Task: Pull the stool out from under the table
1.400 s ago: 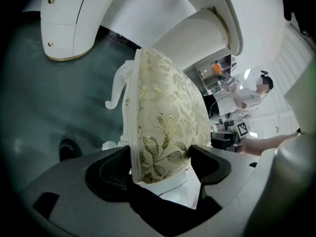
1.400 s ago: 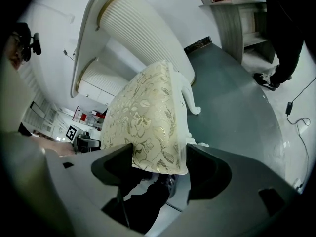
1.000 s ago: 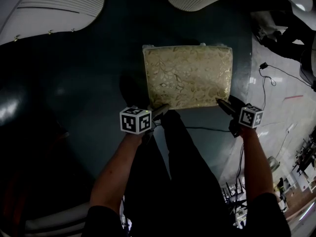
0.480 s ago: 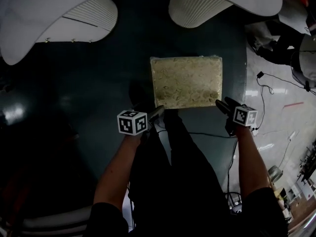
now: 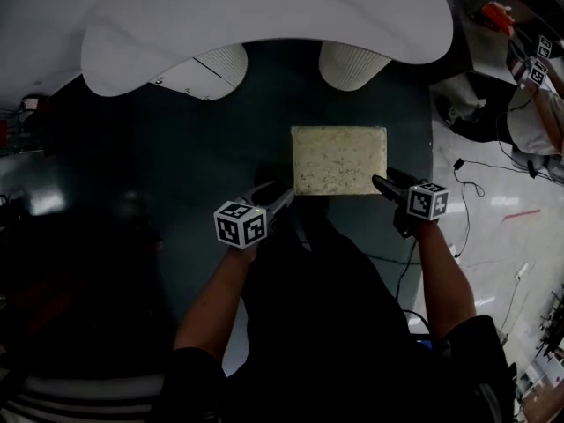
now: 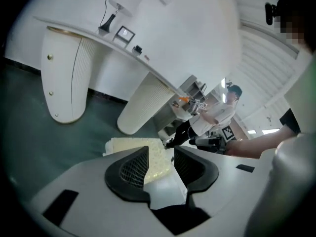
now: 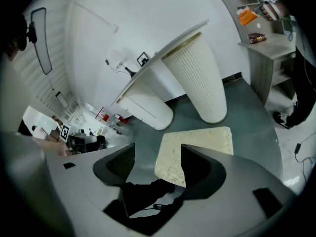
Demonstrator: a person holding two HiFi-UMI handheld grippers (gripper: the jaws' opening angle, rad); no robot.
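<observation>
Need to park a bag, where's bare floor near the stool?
Left of the cream patterned cushioned stool, dark green floor is bare up to the white ribbed table pedestal. Right is crowded: black cables on pale tiles.

- Table (image 5: 264,16): white top across the upper frame of the head view; overhang closes off everything beneath it from above.
- Pedestals, two, white, ribbed: broad one (image 5: 216,67) upper centre-left, round one (image 5: 352,64) upper centre; a strip of dark floor is open between them.
- Stool (image 5: 339,159): centre frame, clear of the table edge, with a floor band between it and the round pedestal.
- Floor (image 5: 159,157): dark green, open at centre-left beside the stool.
- Cable (image 5: 459,164): loose on pale flooring at right of the stool.
- Person's legs (image 5: 317,307): lower centre, close against the stool's near edge.
- Bystander (image 5: 529,113): upper right corner.
</observation>
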